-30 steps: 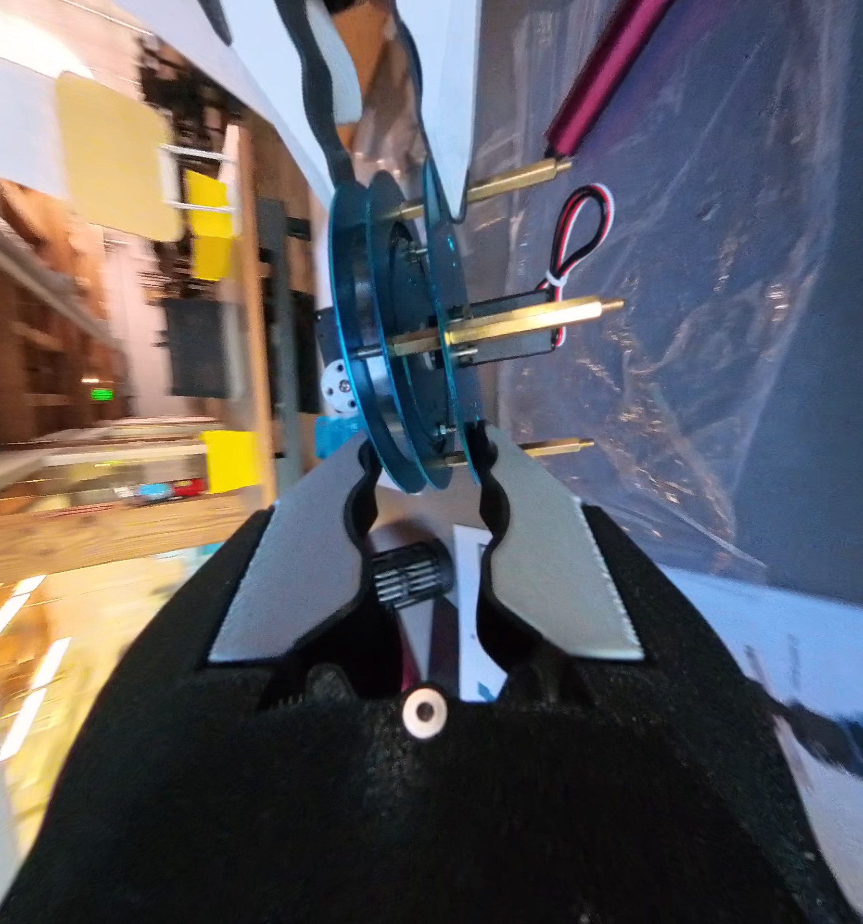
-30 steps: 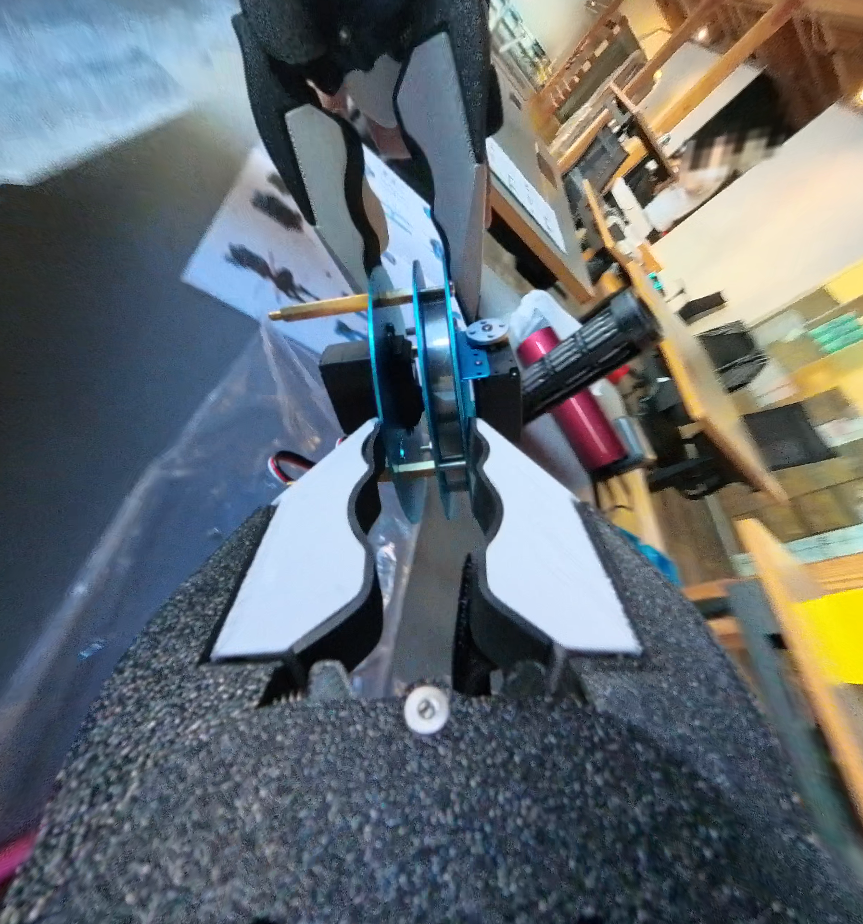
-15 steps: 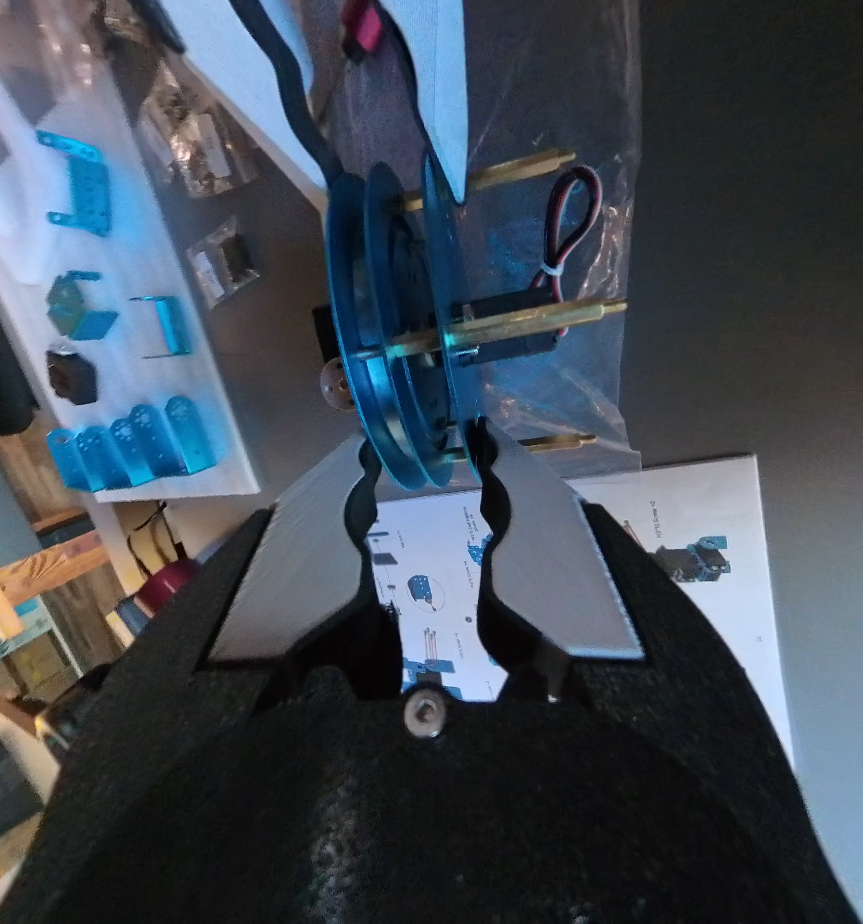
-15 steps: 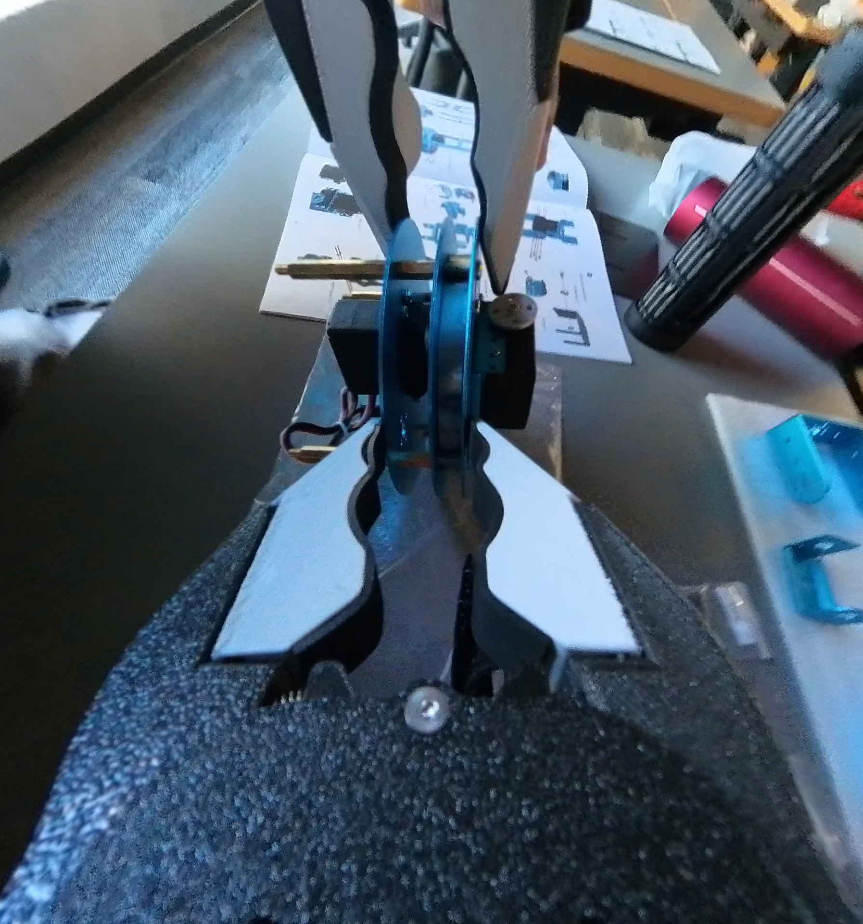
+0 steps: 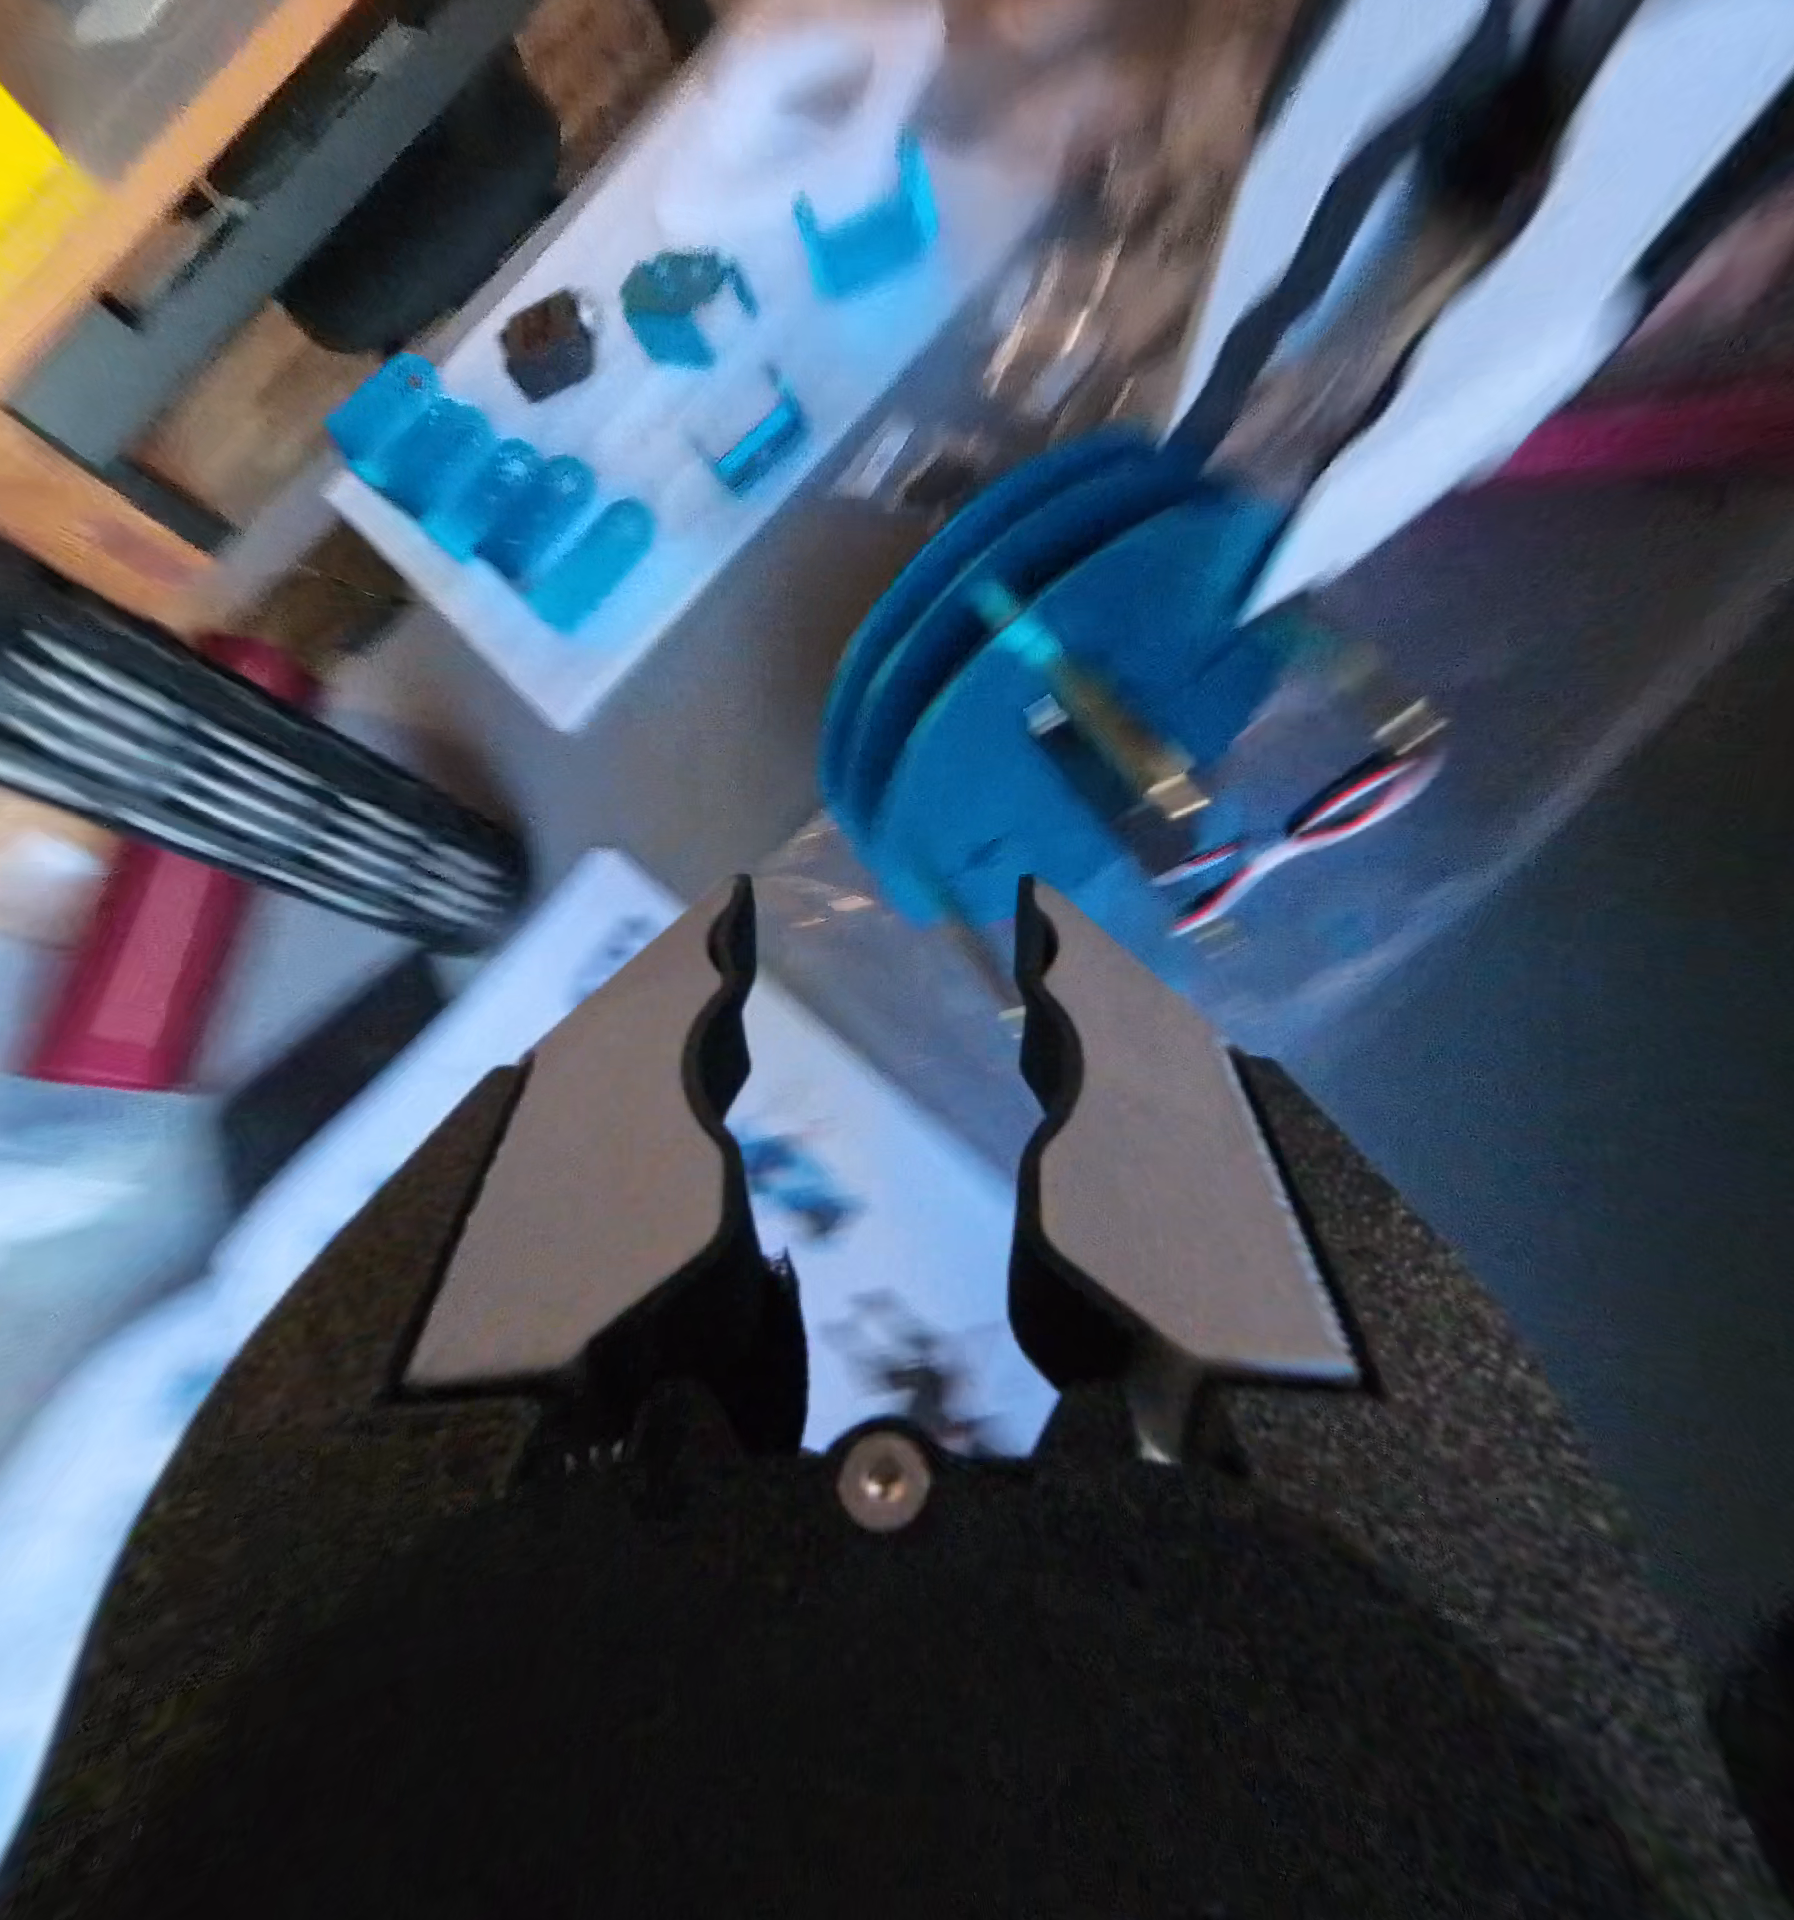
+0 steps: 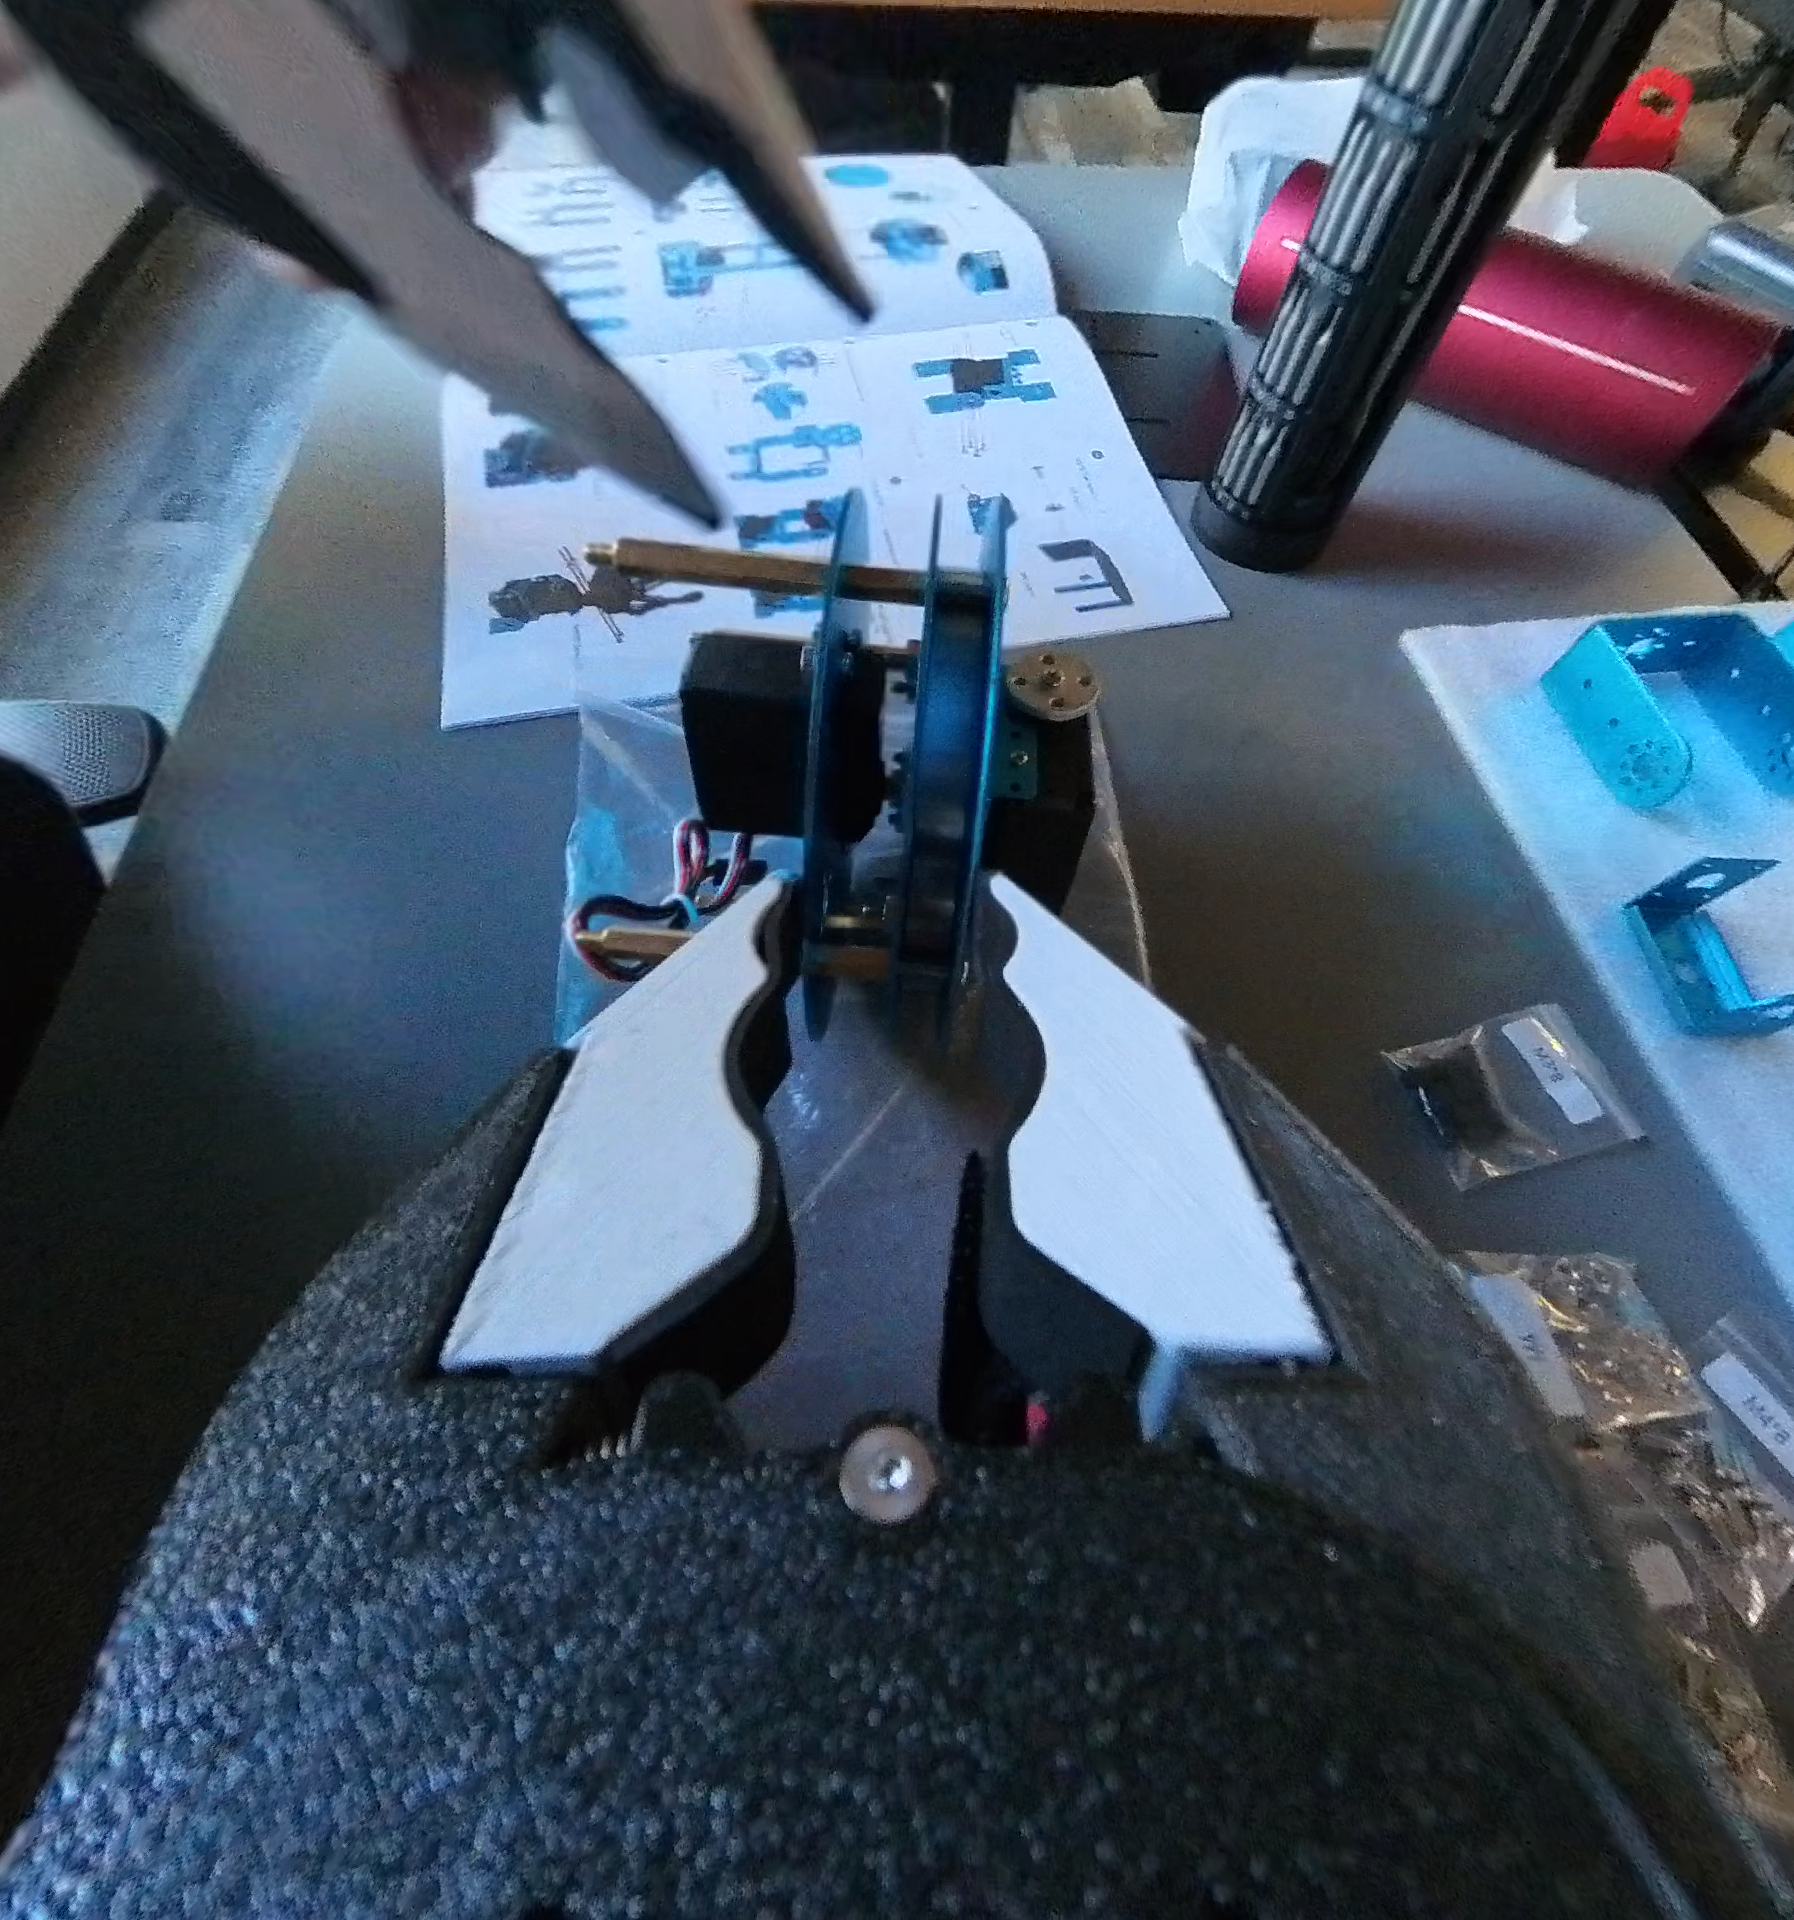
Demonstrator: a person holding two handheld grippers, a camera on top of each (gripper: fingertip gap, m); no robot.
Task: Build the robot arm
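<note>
Partly motion-blurred: left gripper [image 5: 880, 914] empty; right gripper [image 6: 888, 935] clamps disc assembly [image 6: 903, 748].

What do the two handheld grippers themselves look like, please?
The left gripper and right gripper look alike: each has a rough, speckled black body, two flat silver-grey metal fingers edged in wavy black rubber, and one small silver screw centred at the base. No cables or sleeves show.

Left gripper [image 5: 880, 914] hangs with jaws parted, gripping nothing; right gripper [image 6: 891, 914] is clamped, level, tips forward.
</note>
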